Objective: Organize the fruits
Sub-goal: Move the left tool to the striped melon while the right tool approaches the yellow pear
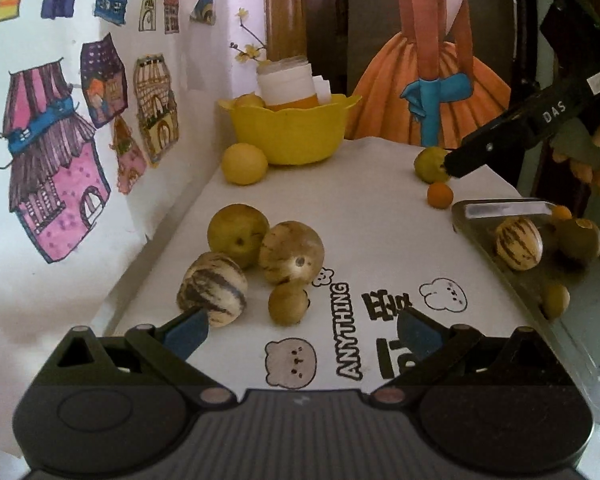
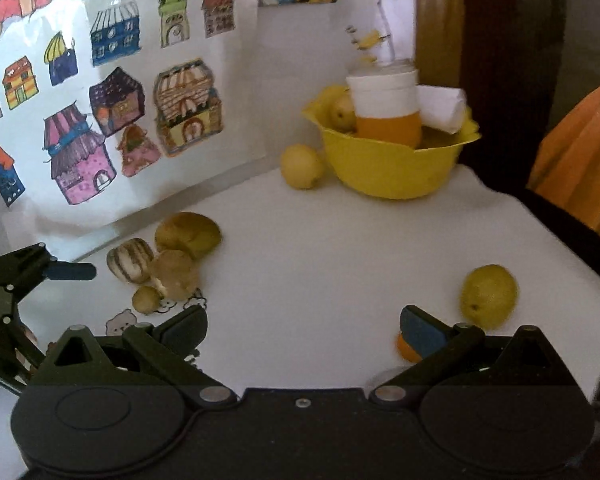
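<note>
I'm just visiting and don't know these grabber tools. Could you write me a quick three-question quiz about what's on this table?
1. True or false: the left gripper is open and holds nothing.
2. Which fruit lies beside the yellow bowl: A striped melon, B yellow lemon, C small orange?
3. How many fruits sit in the cluster just beyond the left gripper?

Key: 1 true. 2 B, the yellow lemon. 3 four, including the striped melon.

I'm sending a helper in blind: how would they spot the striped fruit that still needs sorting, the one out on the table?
Start at the white tablecloth and find the huddle of four fruits near the wall of house drawings. The striped melon sits at the front of that huddle, beside the left gripper. Its neighbours are plain green or tan; it alone has dark streaks on cream skin.
</note>
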The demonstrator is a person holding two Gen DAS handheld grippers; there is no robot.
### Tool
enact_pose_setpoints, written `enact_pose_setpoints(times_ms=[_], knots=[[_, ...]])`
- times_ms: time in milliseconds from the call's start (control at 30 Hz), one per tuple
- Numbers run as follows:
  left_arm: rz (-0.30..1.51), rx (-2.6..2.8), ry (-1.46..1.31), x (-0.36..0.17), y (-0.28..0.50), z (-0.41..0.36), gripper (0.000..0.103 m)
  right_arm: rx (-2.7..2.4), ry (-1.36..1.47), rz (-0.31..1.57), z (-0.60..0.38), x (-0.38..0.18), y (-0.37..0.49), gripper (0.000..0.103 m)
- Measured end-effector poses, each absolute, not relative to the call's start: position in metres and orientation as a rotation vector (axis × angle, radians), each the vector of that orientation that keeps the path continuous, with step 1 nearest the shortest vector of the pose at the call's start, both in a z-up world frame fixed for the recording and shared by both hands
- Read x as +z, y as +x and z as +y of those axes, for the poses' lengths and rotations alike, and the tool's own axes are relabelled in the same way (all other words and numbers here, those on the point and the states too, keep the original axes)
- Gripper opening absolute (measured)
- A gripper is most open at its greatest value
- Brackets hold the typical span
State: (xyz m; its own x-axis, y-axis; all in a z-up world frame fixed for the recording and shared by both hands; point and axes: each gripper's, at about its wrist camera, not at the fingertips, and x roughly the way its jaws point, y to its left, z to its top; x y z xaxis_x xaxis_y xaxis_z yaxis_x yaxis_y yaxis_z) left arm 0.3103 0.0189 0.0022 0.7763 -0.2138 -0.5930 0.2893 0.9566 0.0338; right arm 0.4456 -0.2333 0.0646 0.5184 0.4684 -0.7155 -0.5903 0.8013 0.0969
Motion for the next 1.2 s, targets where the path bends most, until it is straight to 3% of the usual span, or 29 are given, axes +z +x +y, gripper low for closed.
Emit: enact_pose_setpoints(times_ms=[700,867,1000,1200], knots=[[0.63,-0.147,0.068,-0.005,0.334,0.056,0.102,0.746,0.192,0.998,-0.121,0.035,0.524,0.101],[0.621,-0.131,-0.034,-0.009,0.337,0.066,0.095,0.736,0.171,1.025,-0.098,0.026,0.524,0.094],[0.601,-0.102,-0.11,-0.012,0.336,0.072,0.083,0.728,0.191,1.04,-0.09,0.022,0.522,0.089],[0.589,-0.085,-0.14,-0.012,0.339,0.073,0.077,0.695,0.202,1.048,-0.087,0.013,0.517,0.083]])
